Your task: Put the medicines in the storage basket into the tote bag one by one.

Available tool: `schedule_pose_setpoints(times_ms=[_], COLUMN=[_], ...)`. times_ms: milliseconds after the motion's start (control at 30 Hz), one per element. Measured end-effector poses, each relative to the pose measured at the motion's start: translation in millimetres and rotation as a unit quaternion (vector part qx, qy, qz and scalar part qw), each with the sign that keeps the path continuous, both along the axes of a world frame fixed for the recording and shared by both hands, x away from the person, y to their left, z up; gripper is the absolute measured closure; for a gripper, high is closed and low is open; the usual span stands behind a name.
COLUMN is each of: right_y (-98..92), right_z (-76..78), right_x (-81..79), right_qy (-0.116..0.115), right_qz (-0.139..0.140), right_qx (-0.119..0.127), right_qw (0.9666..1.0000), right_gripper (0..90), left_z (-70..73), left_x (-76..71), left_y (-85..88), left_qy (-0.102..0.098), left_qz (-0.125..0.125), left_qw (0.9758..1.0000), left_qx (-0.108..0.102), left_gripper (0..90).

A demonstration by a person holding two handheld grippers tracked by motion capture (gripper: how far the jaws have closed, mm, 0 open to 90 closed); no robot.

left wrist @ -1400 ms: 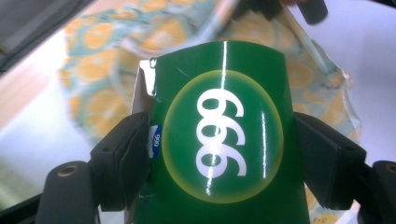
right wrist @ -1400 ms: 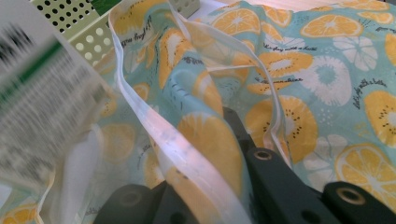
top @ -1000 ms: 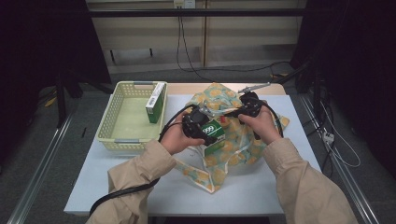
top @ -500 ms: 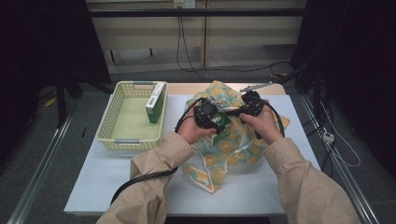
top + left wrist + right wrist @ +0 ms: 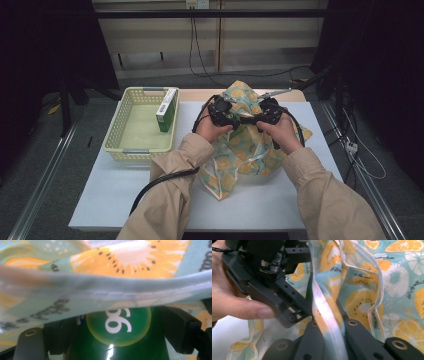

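Left tongs (image 5: pixel 223 111) clamp green box (image 5: pixel 117 340), pushing it under bag (image 5: pixel 250 145) rim. Right tongs (image 5: pixel 266 113) pinch bag hem (image 5: pixel 324 312), jaws closed on fabric, holding mouth up. Bag, fruit print, lies mid surface (image 5: pixel 125 190). Basket (image 5: pixel 131 147) at left, well apart, carton (image 5: pixel 166 109) upright inside.

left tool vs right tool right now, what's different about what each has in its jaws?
The left tool is shut on a green packet, rigid, glossy, with white numerals; the right tool is shut on the fruit-print bag, pinching its soft folded rim. In the left gripper view the bag's rim drapes over the packet, whereas the right tool's jaws stay outside, gripping the edge. Shared: both are closed and meet at the bag's mouth.
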State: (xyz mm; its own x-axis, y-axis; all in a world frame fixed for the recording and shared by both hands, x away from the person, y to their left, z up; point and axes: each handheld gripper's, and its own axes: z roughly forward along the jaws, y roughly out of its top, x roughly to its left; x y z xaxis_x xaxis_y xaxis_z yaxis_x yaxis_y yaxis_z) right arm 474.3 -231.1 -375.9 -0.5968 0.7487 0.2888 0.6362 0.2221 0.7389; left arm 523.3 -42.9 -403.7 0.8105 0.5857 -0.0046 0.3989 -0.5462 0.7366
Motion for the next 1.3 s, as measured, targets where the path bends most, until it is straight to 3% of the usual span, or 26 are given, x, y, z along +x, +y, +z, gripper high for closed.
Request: schedule_pose_setpoints(times_ms=[67,100,167,267,333,500,633,867,900,933,967,1133,1200,1233,1267,1300], right_y=[0.2,0.6,1.5,3.1,4.6,7.4,7.9,4.4,4.2,4.2,4.3,7.9,8.9,8.9,8.7,8.1], right_z=[-0.2,-0.4,-0.6,-0.7,-0.8,-1.4,-1.1,-1.6,-1.7,-1.9,-2.2,-4.3,-4.4,-4.1,-3.7,-3.2], right_x=[0.1,0.1,-0.2,-1.4,-2.3,-3.6,-4.4,-3.0,-2.6,-2.2,-1.8,-1.9,-2.3,-2.4,-2.4,-2.3], right_qy=[0.0,0.001,0.001,0.001,0.002,0.003,0.004,0.003,0.003,0.003,0.002,0.003,0.003,0.003,0.002,0.002], right_qz=[0.002,0.004,0.006,0.009,0.012,0.011,0.012,0.009,0.009,0.008,0.007,0.01,0.011,0.011,0.01,0.009], right_qx=[-0.001,-0.001,-0.001,-0.002,-0.005,-0.008,-0.009,-0.008,-0.007,-0.006,-0.006,-0.007,-0.007,-0.007,-0.006,-0.006], right_qw=[1.0,1.0,1.0,1.0,0.9999,0.9999,0.9999,0.9999,0.9999,0.9999,1.0,0.9999,0.9999,0.9999,0.9999,0.9999], right_gripper=[90.0,90.0,90.0,90.0,90.0,90.0,90.0,90.0,90.0,90.0,90.0,90.0,90.0,90.0,90.0,90.0], left_z=[3.5,6.2,9.4,14.0,17.0,17.6,12.0,16.2,17.6,17.5,17.9,18.3,17.8,17.3,18.5,18.2], left_x=[-3.2,-6.2,-10.5,-18.0,-22.7,-26.9,-24.0,-30.5,-33.9,-34.1,-35.1,-36.9,-37.2,-37.3,-38.2,-37.9], left_y=[5.4,8.2,15.1,25.8,32.0,39.0,34.9,43.2,44.2,46.9,48.3,46.3,43.5,42.0,40.7,39.6], left_qy=[0.014,0.015,0.032,0.045,0.048,0.038,0.043,0.037,0.023,0.026,0.027,0.023,0.017,0.021,0.015,0.018], left_qz=[-0.013,-0.012,-0.024,-0.035,-0.042,-0.046,-0.03,-0.067,-0.061,-0.079,-0.081,-0.084,-0.088,-0.088,-0.082,-0.098], left_qw=[0.9998,0.9997,0.9992,0.9982,0.9978,0.9979,0.9986,0.9967,0.9972,0.9962,0.9962,0.9961,0.9958,0.9959,0.9964,0.9951], left_qx=[0.003,0.016,0.006,0.02,0.018,0.026,0.011,0.026,0.037,0.024,0.017,0.02,0.015,0.002,0.012,-0.005], left_gripper=[18.2,18.2,18.4,18.4,18.0,19.6,17.1,15.3,14.7,14.6,13.6,12.9,11.7,11.7,11.5,11.8])
